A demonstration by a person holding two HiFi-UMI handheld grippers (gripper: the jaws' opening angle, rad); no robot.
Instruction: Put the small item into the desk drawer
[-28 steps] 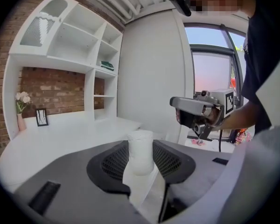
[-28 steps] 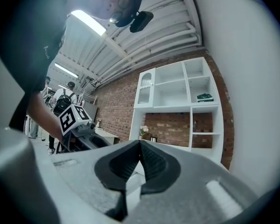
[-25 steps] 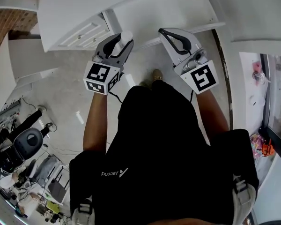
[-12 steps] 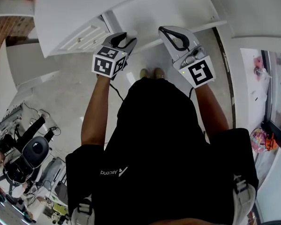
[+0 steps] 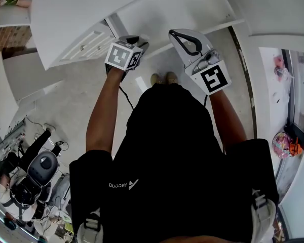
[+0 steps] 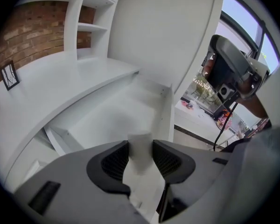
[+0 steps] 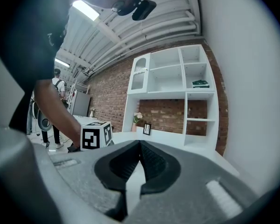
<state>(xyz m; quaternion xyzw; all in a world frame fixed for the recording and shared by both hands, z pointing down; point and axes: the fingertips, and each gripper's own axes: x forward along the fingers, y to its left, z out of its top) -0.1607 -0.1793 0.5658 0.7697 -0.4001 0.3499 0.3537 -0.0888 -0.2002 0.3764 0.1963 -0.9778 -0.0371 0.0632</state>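
The left gripper [image 6: 140, 147] grips the small white item [image 6: 139, 161] at the open drawer [image 6: 113, 120]; the right gripper [image 7: 139, 149] is clenched, empty; dropping it in is left.

The small item [image 6: 139, 158] is a pale whitish blocky thing, too blurry to say much more. It's pinched between the jaws of the left gripper [image 6: 140, 146], at the near right side of the desk drawer [image 6: 107, 120]. The drawer is plain white and shallow, pulled out from under the desktop [image 6: 60, 92].
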